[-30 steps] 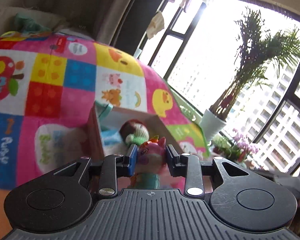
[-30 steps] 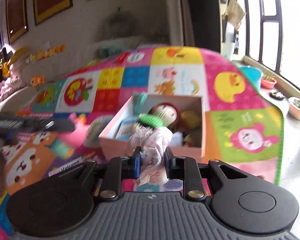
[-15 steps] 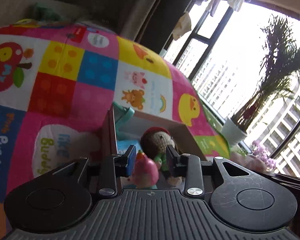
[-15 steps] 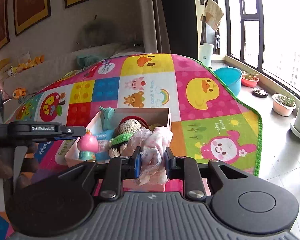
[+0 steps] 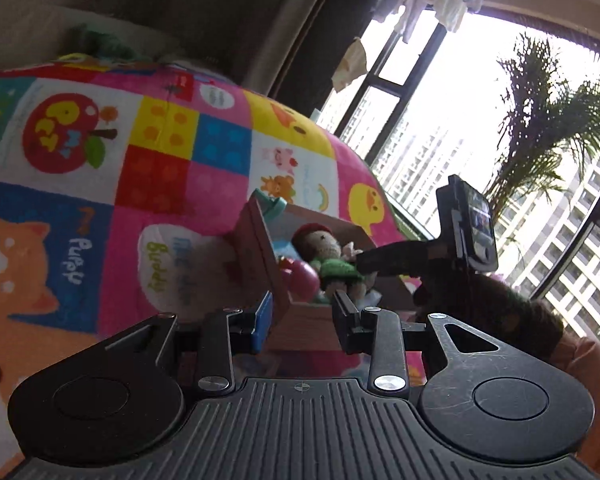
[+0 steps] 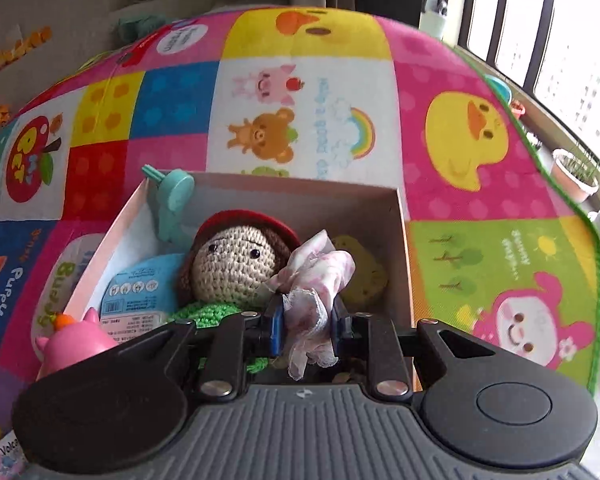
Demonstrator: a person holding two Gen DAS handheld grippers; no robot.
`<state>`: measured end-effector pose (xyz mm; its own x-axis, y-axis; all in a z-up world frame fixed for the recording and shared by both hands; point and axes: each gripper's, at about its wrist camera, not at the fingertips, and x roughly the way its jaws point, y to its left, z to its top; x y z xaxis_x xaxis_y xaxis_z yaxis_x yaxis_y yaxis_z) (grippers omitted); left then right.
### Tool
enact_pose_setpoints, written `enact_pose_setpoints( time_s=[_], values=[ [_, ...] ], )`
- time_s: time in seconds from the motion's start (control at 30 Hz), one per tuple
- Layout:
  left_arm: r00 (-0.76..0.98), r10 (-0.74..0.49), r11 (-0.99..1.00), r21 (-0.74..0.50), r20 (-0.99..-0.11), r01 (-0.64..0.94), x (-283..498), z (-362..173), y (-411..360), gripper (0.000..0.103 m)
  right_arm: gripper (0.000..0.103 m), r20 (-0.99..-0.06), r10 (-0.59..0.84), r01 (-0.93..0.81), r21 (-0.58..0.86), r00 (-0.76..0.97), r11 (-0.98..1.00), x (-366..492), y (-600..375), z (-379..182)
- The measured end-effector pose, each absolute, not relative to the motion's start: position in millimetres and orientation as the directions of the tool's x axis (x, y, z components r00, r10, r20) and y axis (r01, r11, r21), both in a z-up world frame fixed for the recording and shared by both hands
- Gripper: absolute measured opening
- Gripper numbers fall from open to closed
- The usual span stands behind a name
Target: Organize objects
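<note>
The cardboard box (image 6: 400, 248) on the play mat (image 6: 480, 152) already holds the crochet doll (image 6: 236, 260), the pink toy (image 6: 74, 346) and more; the right claw (image 6: 306, 326), clamped on a frilly cloth (image 6: 312, 280), hovers over it, cloth bunched, trailing toward the camera; the left claw (image 5: 300, 316) stands slightly parted, empty; only release seems left

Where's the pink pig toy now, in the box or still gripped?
In the box: the pink pig toy sits in its near-left corner; the left gripper holds nothing.

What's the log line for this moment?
left claw: empty | right claw: shut on cloth over box | pink toy: in box
</note>
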<state>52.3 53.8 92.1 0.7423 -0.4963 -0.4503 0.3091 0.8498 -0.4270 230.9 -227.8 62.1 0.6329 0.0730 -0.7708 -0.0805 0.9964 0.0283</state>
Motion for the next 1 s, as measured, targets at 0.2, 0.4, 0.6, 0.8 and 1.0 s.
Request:
enact_pose_setpoints(
  time_s=[0.2, 0.4, 0.6, 0.8, 1.0],
  values=[
    [0.715, -0.437, 0.898, -0.302, -0.546, 0.319, 31.9, 73.4, 63.0, 0.036, 0.055, -0.774, 0.117, -0.073, 0.092, 0.623, 0.993, 201.8, -247.2, 71.4],
    [0.707, -0.401, 0.916, -0.237, -0.582, 0.324, 25.1, 60.6, 69.9, 0.036, 0.081, -0.664, 0.156, -0.089, 0.134, 0.731, 0.987, 115.8, -266.9, 107.0],
    [0.681, -0.382, 0.903, -0.098, -0.624, 0.418, 21.3, 59.7, 46.5, 0.036, 0.091, -0.611, 0.142, -0.129, 0.066, 0.778, 0.989, 52.1, -257.7, 100.4],
    [0.669, -0.277, 0.891, 0.076, -0.689, 0.447, 47.4, 43.6, 15.2, 0.038, 0.091, -0.677, 0.193, -0.15, 0.122, 0.711, 0.981, 35.6, -239.2, 51.6],
    [0.631, -0.344, 0.894, -0.037, -0.696, 0.447, 81.6, 37.7, 16.6, 0.046, 0.098, -0.697, 0.236, -0.159, 0.175, 0.677, 0.972, 24.9, -232.8, 29.9]
  ],
)
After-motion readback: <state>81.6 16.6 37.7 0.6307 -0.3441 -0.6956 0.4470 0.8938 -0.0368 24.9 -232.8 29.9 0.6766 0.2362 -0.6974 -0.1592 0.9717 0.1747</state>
